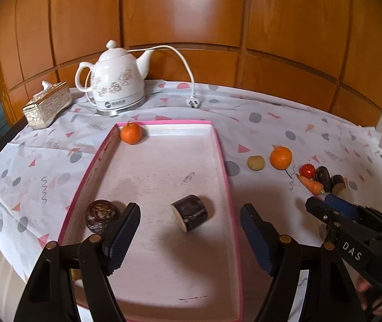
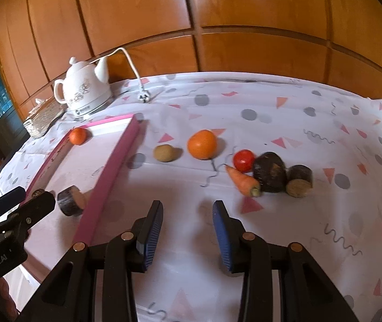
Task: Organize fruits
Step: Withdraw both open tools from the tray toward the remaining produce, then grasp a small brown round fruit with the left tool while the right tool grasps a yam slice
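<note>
Table under patterned cloth (image 2: 244, 107), backed by wood panelling. Pink-rimmed tray (image 1: 224, 161) at centre-left, long side running away from the cameras. White kettle (image 1: 118, 83) and ornate tissue box (image 1: 47, 104) behind the tray, clear of the work.

Inside the tray: small orange (image 1: 130, 133) in the far left corner; dark cut piece (image 1: 191, 212) on its side near the middle; dark round item (image 1: 101, 215) against the near left wall.

Outside the tray, on the cloth to its right: large orange (image 2: 201, 145), small brown fruit (image 2: 165, 153), tomato (image 2: 243, 160), carrot (image 2: 243, 181), dark lump (image 2: 268, 171), second cut piece (image 2: 299, 181), the last four tightly clustered and touching.

Left gripper (image 1: 189, 228) over the tray, jaws wide apart, nothing clamped. Right gripper (image 2: 188, 228) over bare cloth, jaws narrowly apart, empty.

Risks, as judged:
- Narrow right opening: likely to nudge the large orange instead of straddling it; roll-away probable.
- Clustered items: closing on one may shove neighbours, tomato especially.
- Tray wall: low transfer may catch the rim.
- Cut piece on its curved side: may roll if bumped.
</note>
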The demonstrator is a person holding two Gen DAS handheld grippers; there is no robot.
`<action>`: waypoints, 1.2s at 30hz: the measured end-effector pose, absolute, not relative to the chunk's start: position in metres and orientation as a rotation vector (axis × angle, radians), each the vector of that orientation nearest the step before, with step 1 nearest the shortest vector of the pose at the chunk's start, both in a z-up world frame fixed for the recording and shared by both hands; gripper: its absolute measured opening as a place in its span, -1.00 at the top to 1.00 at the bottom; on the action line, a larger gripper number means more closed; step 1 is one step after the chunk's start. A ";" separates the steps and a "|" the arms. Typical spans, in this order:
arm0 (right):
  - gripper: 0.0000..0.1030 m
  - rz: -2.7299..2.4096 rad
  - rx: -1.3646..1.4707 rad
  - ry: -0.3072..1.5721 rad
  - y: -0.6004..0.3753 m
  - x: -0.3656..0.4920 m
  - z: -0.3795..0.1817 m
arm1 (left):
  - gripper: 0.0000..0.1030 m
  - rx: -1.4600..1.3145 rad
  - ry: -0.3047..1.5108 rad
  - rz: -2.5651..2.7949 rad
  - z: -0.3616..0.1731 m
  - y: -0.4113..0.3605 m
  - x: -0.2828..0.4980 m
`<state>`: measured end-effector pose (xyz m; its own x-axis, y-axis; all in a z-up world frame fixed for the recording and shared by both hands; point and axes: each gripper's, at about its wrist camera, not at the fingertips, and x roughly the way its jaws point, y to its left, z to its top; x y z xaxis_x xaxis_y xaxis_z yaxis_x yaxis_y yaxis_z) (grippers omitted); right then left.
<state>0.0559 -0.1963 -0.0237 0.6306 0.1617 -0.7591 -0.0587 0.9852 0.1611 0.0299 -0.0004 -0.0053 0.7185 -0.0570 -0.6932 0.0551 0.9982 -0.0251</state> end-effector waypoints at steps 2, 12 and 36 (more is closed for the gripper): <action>0.25 0.110 0.133 0.883 -0.203 0.055 -0.026 | -0.53 0.011 0.766 -0.070 -0.006 -0.004 0.030; 0.25 0.030 0.161 0.901 -0.234 0.053 -0.036 | -0.54 0.040 0.766 -0.132 -0.002 -0.026 0.042; 0.25 -0.028 0.185 0.895 -0.267 0.046 -0.041 | 0.10 0.121 0.938 -0.302 -0.039 -0.100 0.157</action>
<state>0.0457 -0.2672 -0.0406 0.6261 0.0533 -0.7779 0.1012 0.9837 0.1489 0.1566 -0.1001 -0.0385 0.5528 -0.2025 -0.8083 0.3074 0.9512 -0.0281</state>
